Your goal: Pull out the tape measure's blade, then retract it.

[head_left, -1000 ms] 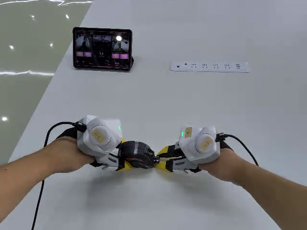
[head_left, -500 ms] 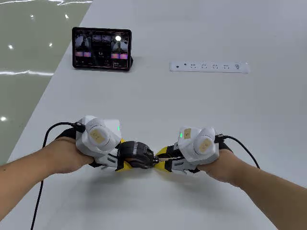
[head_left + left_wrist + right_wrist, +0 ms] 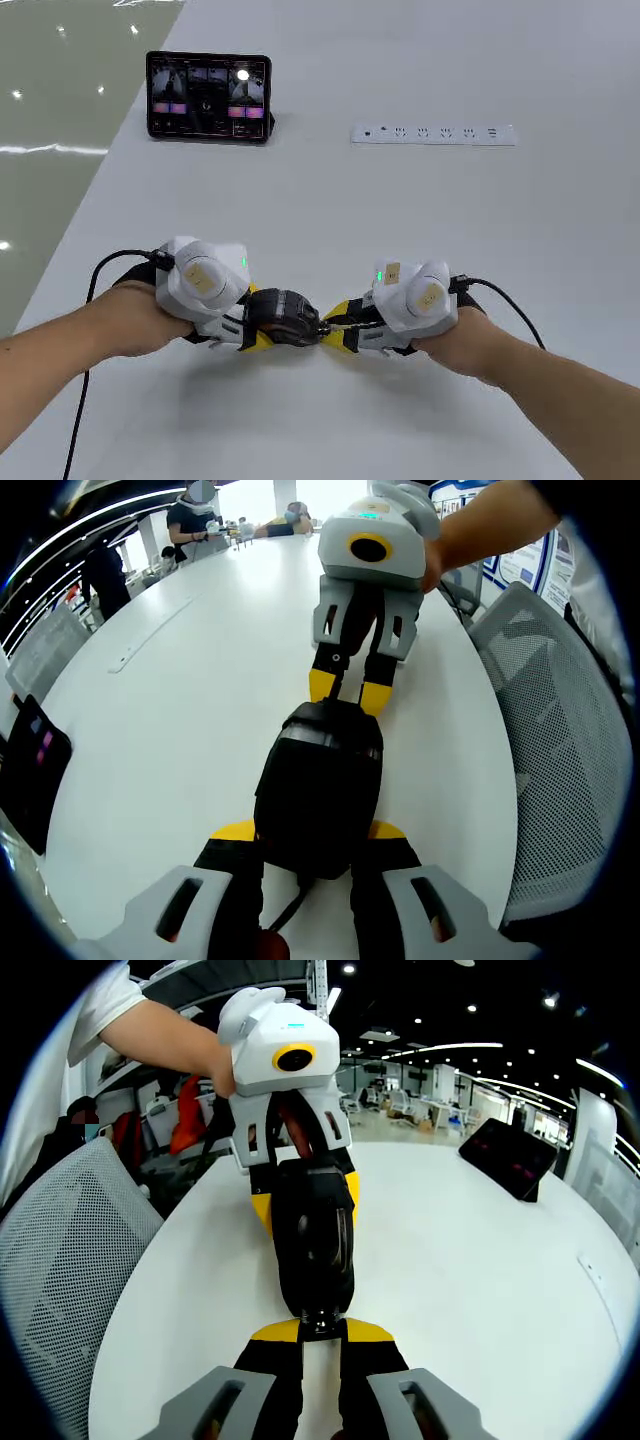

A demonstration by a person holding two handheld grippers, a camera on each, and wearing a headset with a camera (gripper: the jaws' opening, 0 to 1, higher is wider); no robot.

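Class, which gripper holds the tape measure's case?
The left gripper: its jaws clamp the black case, while the right gripper pinches only the blade tip.

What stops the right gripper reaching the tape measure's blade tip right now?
Nothing visible, so probably yes. The right gripper has its jaws on either side of the tape measure at its front end, while the left gripper clamps the case.
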